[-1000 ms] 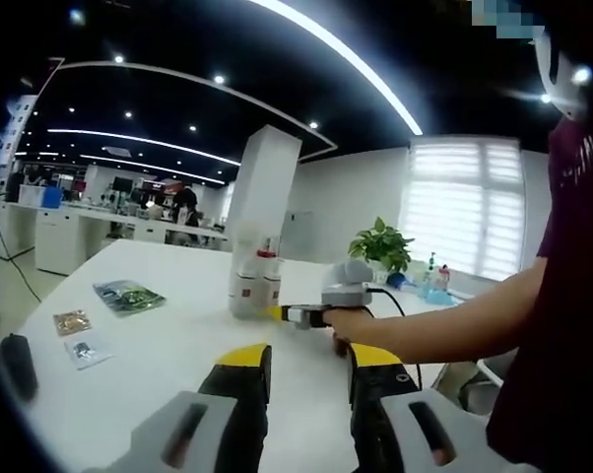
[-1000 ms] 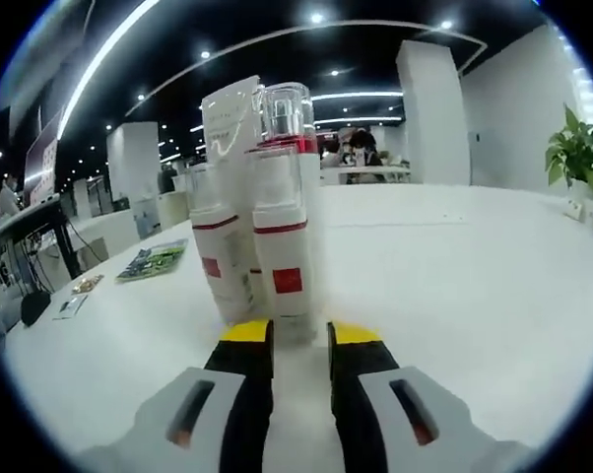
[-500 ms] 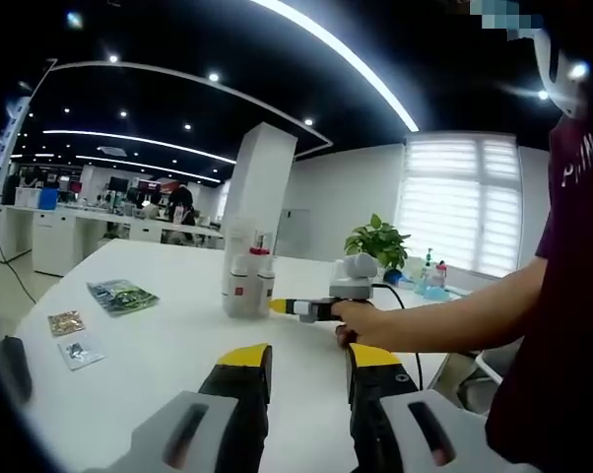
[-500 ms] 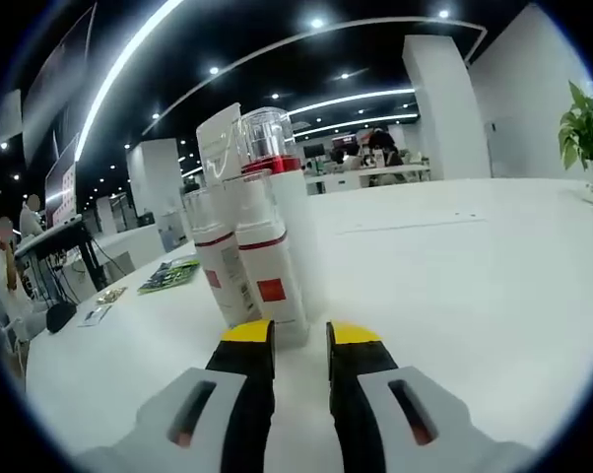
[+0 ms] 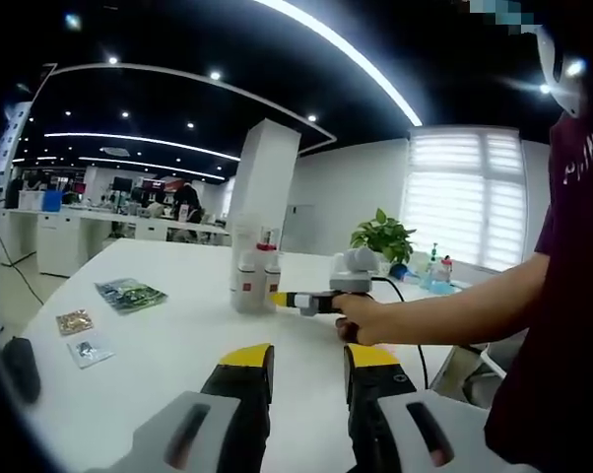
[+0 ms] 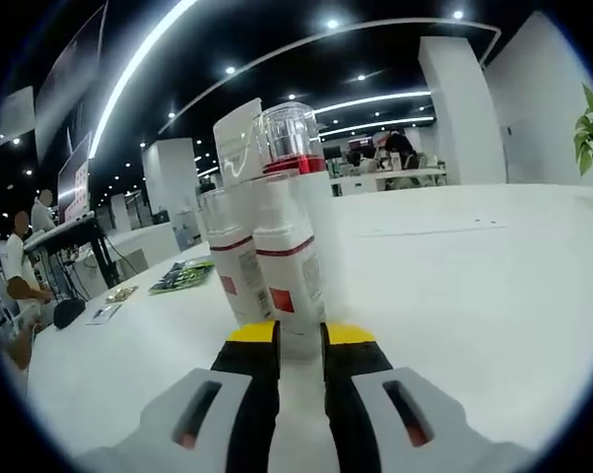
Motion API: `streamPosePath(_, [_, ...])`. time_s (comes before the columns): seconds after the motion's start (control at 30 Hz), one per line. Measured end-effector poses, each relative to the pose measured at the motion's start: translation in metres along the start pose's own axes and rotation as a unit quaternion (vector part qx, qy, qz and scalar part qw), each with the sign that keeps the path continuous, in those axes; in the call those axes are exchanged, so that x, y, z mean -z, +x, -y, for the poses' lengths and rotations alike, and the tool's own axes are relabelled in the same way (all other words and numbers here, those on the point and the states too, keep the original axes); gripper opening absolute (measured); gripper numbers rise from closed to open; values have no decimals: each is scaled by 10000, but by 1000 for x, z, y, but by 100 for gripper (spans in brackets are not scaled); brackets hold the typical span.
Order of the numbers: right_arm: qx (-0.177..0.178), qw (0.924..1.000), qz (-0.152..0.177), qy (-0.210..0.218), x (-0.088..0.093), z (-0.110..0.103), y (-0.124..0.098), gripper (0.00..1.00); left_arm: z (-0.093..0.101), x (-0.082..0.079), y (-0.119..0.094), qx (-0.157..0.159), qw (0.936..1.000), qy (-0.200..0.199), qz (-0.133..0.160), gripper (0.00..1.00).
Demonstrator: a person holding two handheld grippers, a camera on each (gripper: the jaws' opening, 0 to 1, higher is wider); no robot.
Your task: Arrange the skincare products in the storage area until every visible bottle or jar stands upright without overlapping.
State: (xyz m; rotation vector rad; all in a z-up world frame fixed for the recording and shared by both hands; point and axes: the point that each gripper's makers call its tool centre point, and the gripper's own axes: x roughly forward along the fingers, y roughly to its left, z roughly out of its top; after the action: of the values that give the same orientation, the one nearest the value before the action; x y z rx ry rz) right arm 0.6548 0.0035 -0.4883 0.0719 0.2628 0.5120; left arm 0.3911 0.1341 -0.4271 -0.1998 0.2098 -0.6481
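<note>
My right gripper sits low on the table, jaws nearly pressed together with only a thin slit between them and nothing pinched, its tips just short of the foot of the front bottle at twelve o'clock. The bottles stand upright in a tight cluster, a second bottle at eleven, a clear-capped one behind; I judge I am low so as to nudge bases rather than tip tops. My left gripper hangs back, jaws parted and empty, keeping the group in sight. Packets lie at ten o'clock.
</note>
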Motion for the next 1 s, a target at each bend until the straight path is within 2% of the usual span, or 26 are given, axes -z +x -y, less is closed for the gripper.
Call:
streamPosePath(0.4, [-100,9999,-51,98,1,-5,4,17,3,7,3,9,9999,-34,-138,29])
streamPosePath(0.5, [-117,9997,-10,234,-1,-4,2,25,2,8,3,-14,9998,-73,-164,30])
streamPosePath(0.6, [-117,9993,-2,346,-1,-2,-10,33,-4,13,3,-82,9996,-175,-222,30])
streamPosePath(0.73, [-172,9983,97,553,-2,-3,-32,34,-9,12,4,-164,9990,-382,-140,30])
streamPosePath(0.87, [-452,9973,158,559,-7,-19,-53,29,-10,15,8,-160,9986,-483,-125,30])
streamPosePath(0.93, [-567,9972,218,440,-9,-27,-62,30,-11,15,11,-134,9984,-536,-129,30])
streamPosePath(1.0, [-829,9944,356,556,-14,-43,-75,32,-12,15,14,-111,9985,-522,-133,31])
